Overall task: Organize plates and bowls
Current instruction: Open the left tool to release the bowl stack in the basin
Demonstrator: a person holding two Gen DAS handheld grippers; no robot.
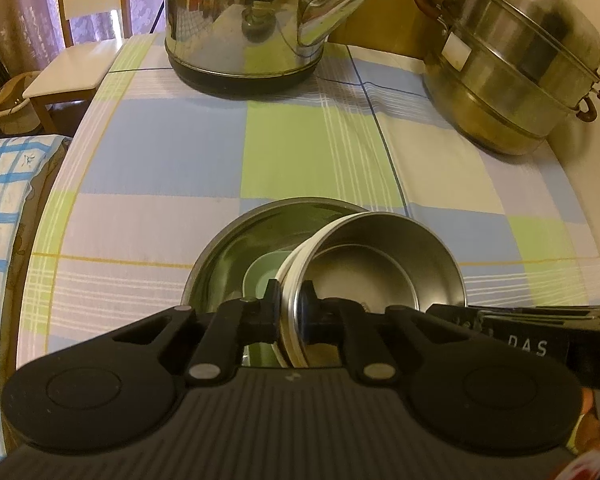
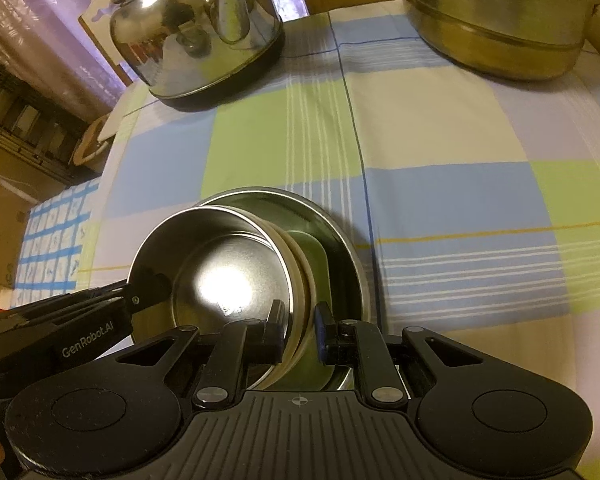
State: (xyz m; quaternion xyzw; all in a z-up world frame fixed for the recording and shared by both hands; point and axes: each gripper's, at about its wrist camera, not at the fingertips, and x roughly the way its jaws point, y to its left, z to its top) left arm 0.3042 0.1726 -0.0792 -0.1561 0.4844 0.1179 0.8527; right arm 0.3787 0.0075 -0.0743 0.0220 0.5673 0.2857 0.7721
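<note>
**Two grips on one tilted bowl: keep them level and lower together**

The tabletop (image 1: 160,152), under its checked cloth, carries a kettle (image 1: 244,20) and a stacked steamer pot (image 1: 516,76) at the far side, well apart from the work. Near the front edge sits the large steel bowl (image 1: 220,248), with a green dish (image 1: 260,280) lying inside it. The smaller steel bowl (image 1: 380,264) with the white outer wall leans tilted within the large one, over the green dish.

The left gripper (image 1: 290,312) has its fingers clenched on the small bowl's rim, one finger inside and one outside. The right gripper (image 2: 300,330) pinches the rim at another spot in the same way (whether both pads truly press there is hard to see, but the gap is narrow).

To finish this step well, I judge both hands should tip the bowl flat at the same pace, centre it over the green dish, and release only once it rests, since thin steel rims slip easily.
</note>
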